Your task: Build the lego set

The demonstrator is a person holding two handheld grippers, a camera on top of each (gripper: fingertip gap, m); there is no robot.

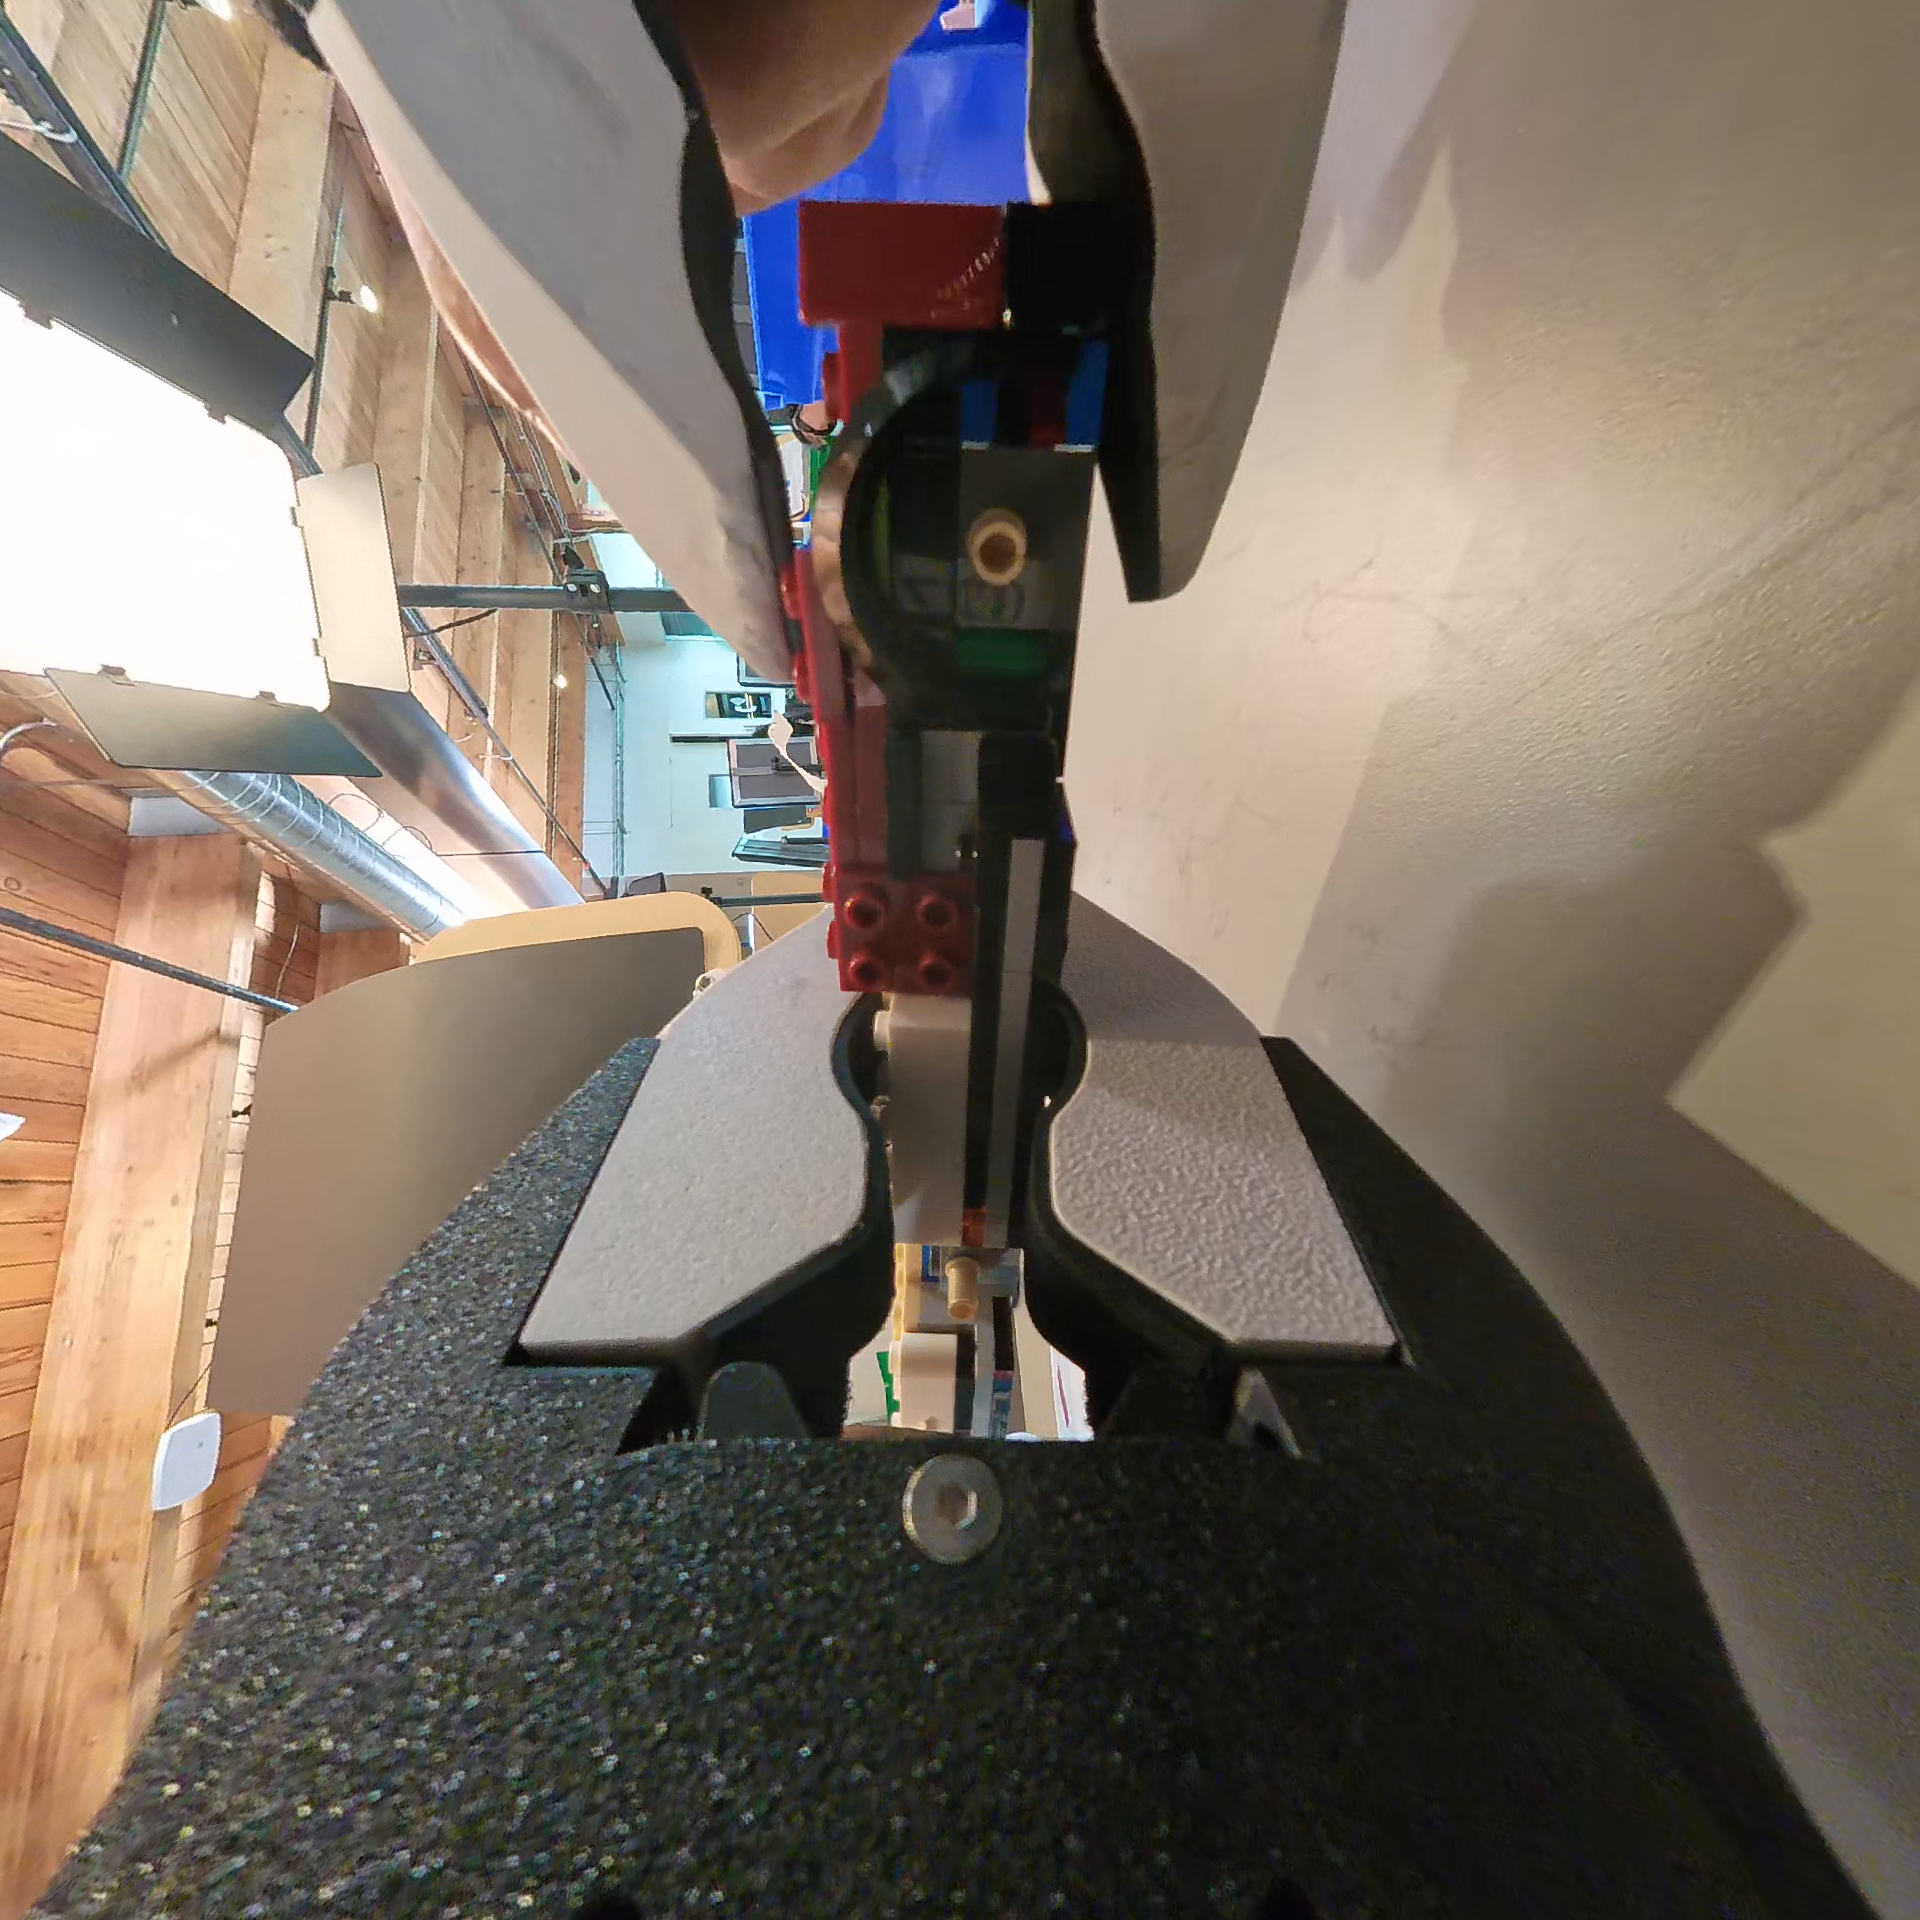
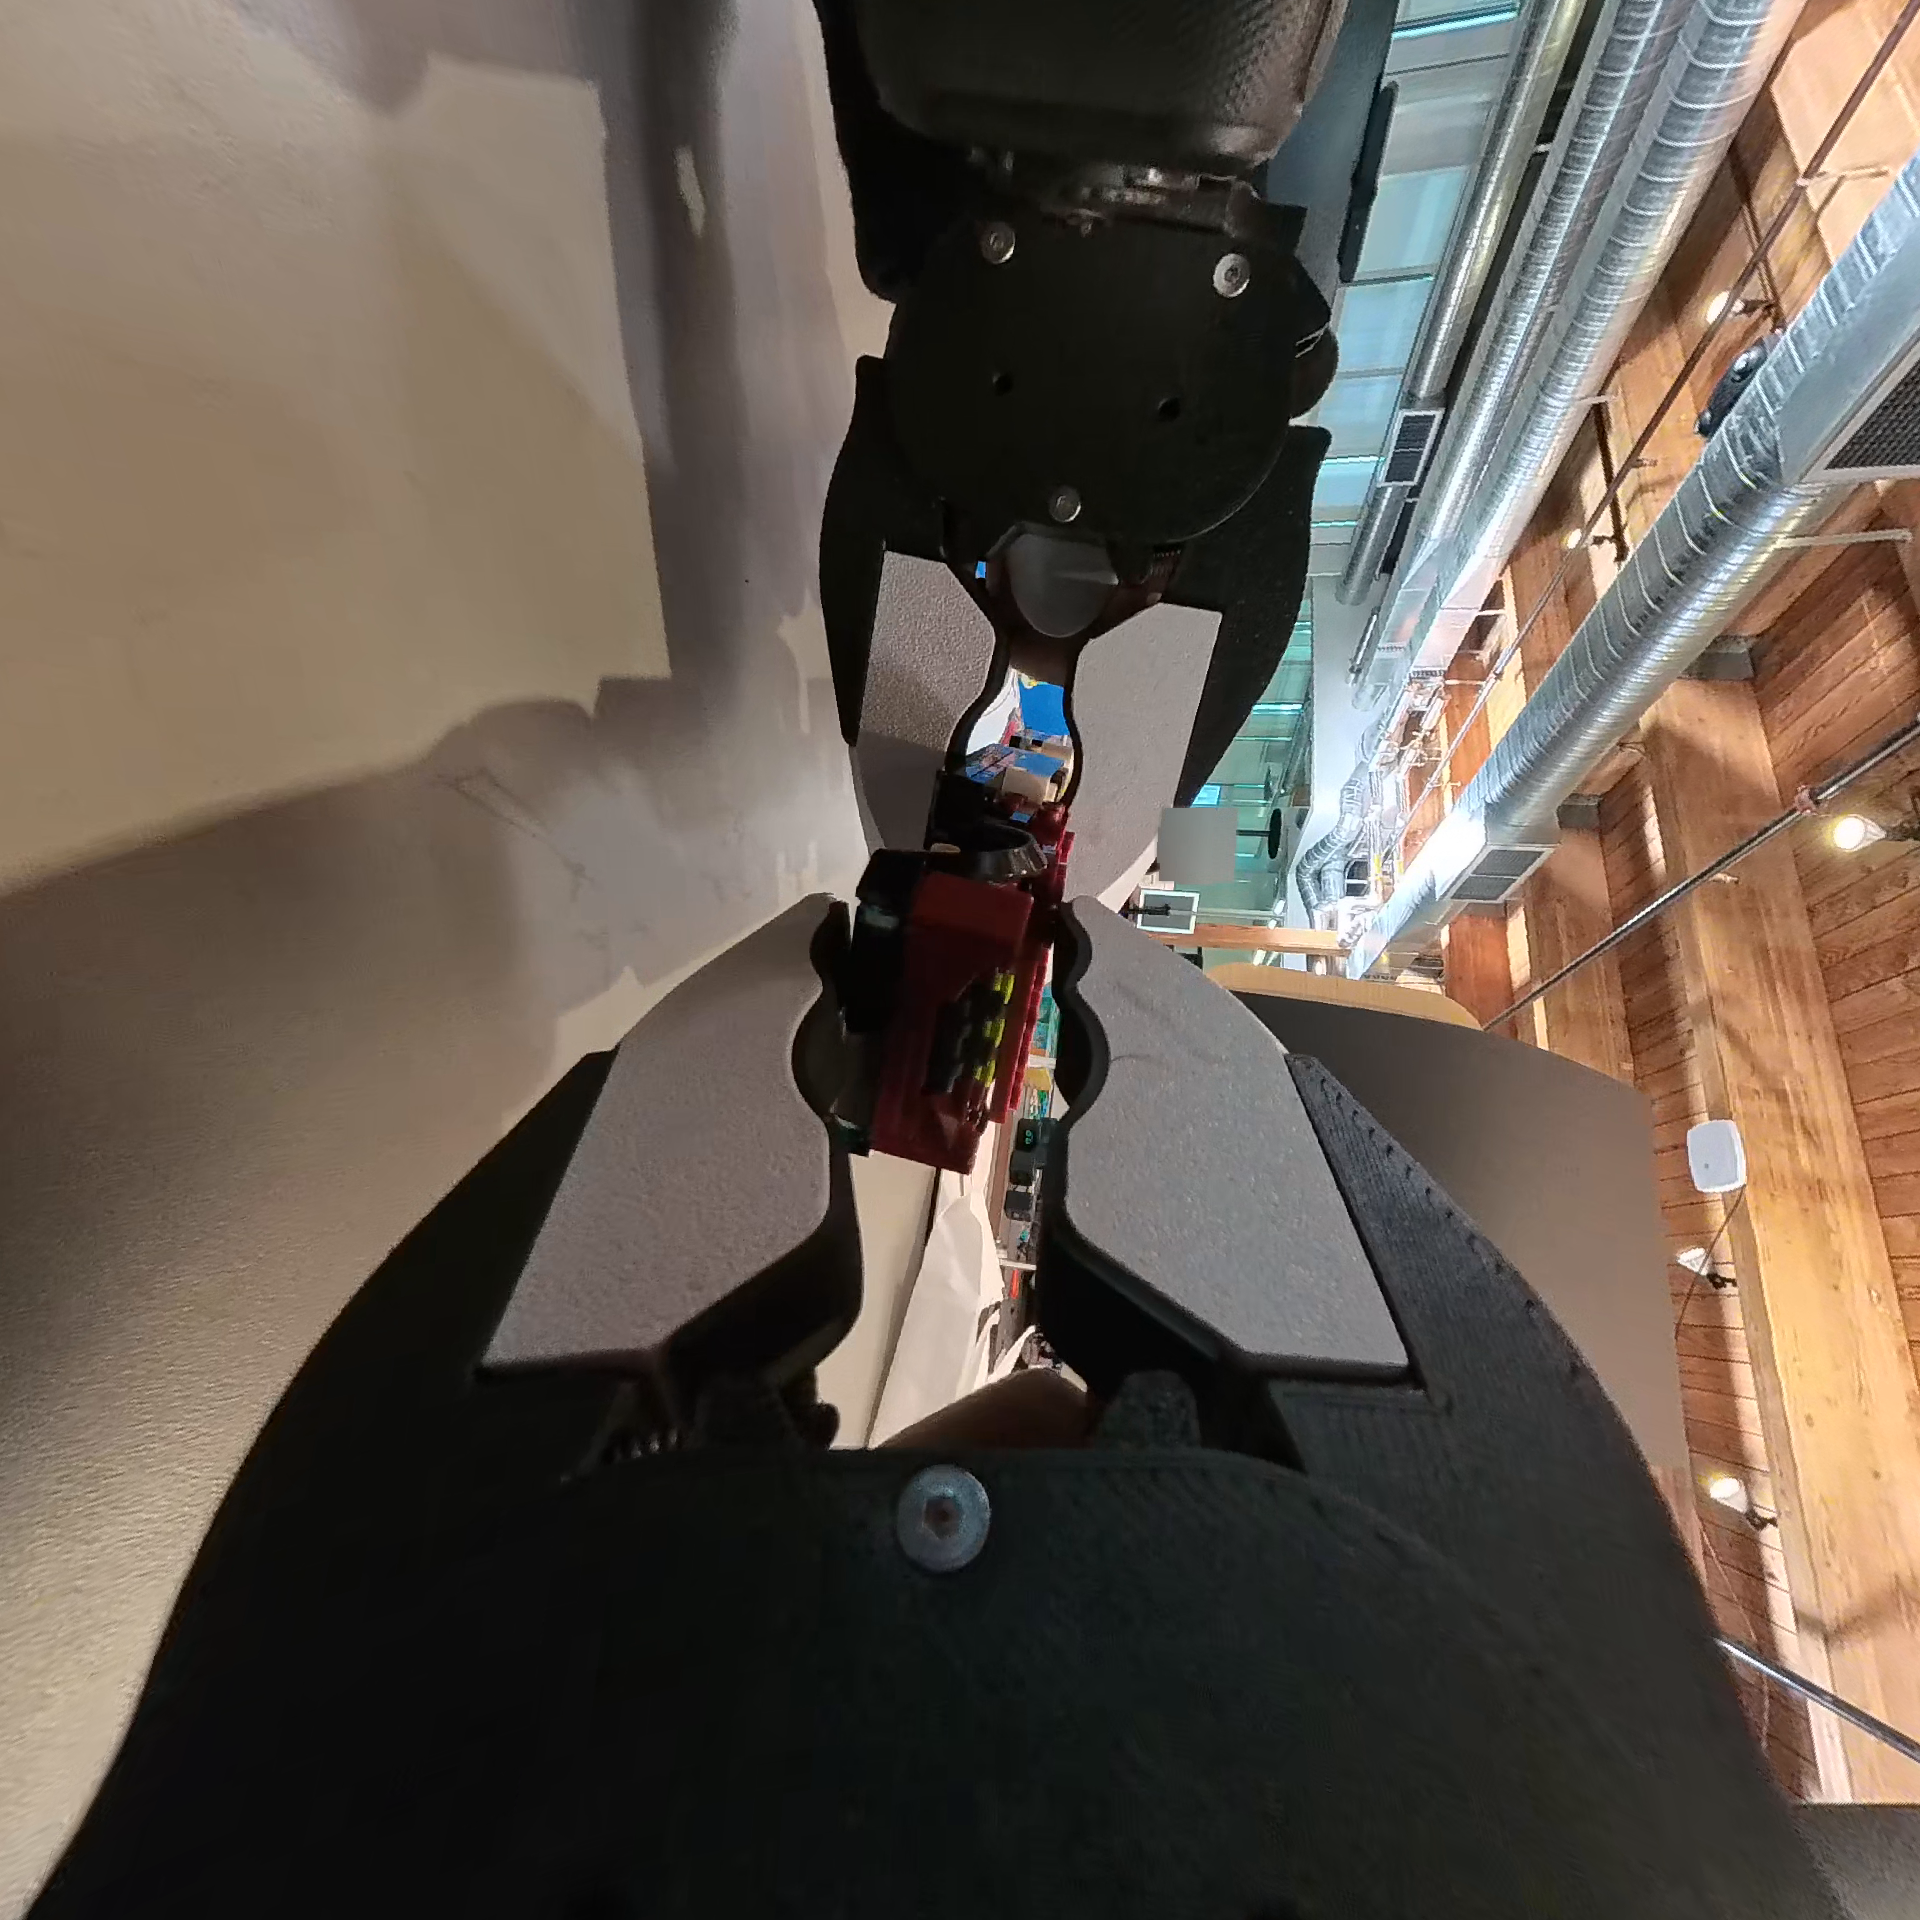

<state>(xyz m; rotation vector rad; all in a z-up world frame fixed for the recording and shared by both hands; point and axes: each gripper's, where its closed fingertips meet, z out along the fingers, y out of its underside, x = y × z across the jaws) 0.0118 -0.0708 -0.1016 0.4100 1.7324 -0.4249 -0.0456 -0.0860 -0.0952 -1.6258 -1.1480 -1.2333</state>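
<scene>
Far end of the toy brick model (image 1: 935, 623) cut off behind the right tool (image 1: 914, 343) at top centre; bench hidden. Left tool (image 1: 961, 1039) clenched on the model's near grey-and-black end, mid-frame. Right tool (image 2: 951, 997) clamped on its red end (image 2: 956, 1039). Blue bin (image 1: 935, 125) behind; pale wall (image 1: 1507, 520) at right.
</scene>
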